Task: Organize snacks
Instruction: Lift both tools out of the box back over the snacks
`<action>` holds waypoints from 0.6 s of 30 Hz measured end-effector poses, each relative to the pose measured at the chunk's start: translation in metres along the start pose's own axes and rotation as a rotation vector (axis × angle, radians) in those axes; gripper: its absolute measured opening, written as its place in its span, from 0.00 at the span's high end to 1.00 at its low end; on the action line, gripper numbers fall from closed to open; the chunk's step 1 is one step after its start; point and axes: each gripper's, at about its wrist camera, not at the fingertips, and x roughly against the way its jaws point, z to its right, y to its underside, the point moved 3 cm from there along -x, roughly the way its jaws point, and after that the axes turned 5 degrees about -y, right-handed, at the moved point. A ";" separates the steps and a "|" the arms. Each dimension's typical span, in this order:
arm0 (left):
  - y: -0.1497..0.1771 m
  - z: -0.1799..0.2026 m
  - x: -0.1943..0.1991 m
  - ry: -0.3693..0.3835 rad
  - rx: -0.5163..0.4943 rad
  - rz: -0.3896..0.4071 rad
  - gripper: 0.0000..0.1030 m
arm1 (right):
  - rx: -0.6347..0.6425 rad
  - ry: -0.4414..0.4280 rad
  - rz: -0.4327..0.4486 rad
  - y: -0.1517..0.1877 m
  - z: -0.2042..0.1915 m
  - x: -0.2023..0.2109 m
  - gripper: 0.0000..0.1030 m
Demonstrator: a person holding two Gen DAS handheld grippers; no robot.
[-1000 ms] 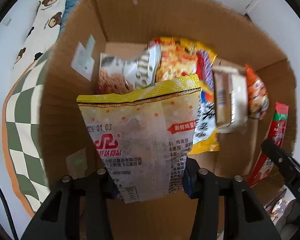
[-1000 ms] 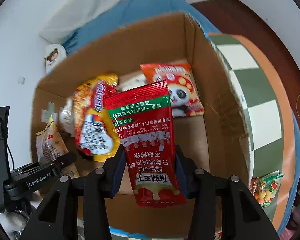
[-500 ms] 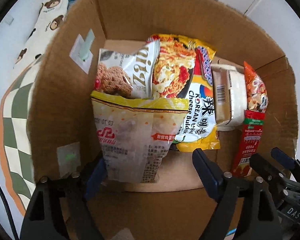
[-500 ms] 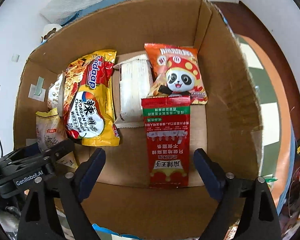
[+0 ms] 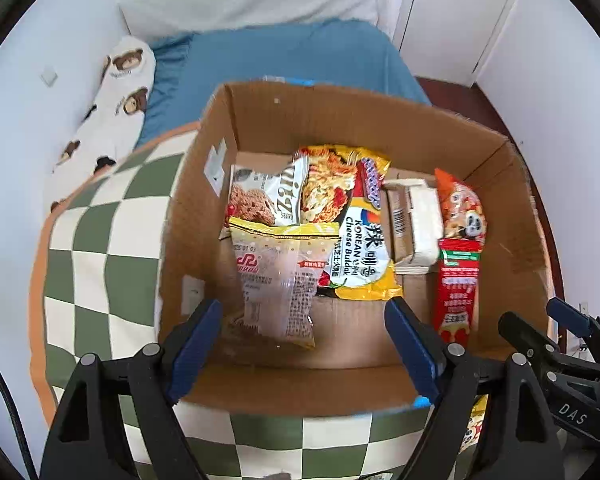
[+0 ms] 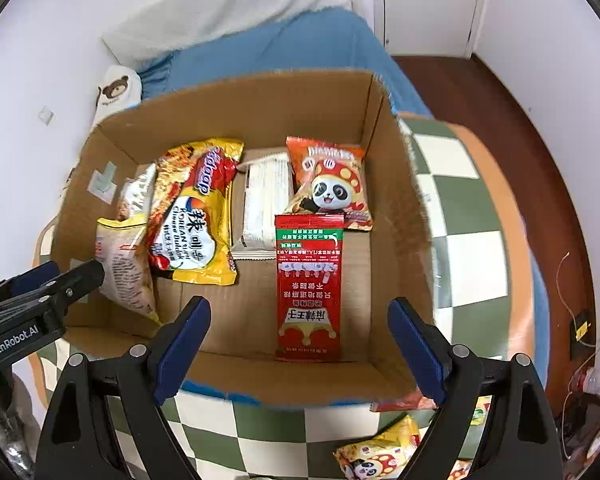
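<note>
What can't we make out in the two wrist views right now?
- Grey biscuit packet: lower part hidden by the yellow-topped clear packet in the left view, nearly all hidden in the right.
- Loose snacks outside the cardboard box: cut off by the right view's bottom edge and the right claw.
- Red sachet print: too small.

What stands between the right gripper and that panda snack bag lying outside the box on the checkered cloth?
Nothing visible blocks it. The right gripper hangs open over the cardboard box, while the panda snack bag lies on the checkered cloth just outside the near wall, partly behind one finger.
</note>
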 end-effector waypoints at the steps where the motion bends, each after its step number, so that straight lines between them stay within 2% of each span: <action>1: 0.003 -0.001 0.007 -0.001 0.000 0.018 0.19 | 0.003 -0.001 0.014 0.003 -0.001 0.006 0.10; 4: 0.007 -0.007 0.020 -0.002 -0.002 0.057 0.19 | 0.006 -0.005 0.056 0.011 -0.006 0.021 0.10; 13: 0.046 -0.006 0.077 0.002 -0.011 0.190 0.19 | 0.057 0.008 0.172 0.040 -0.023 0.079 0.10; 18: 0.066 -0.006 0.101 0.017 -0.015 0.227 0.19 | 0.070 -0.003 0.221 0.059 -0.034 0.110 0.10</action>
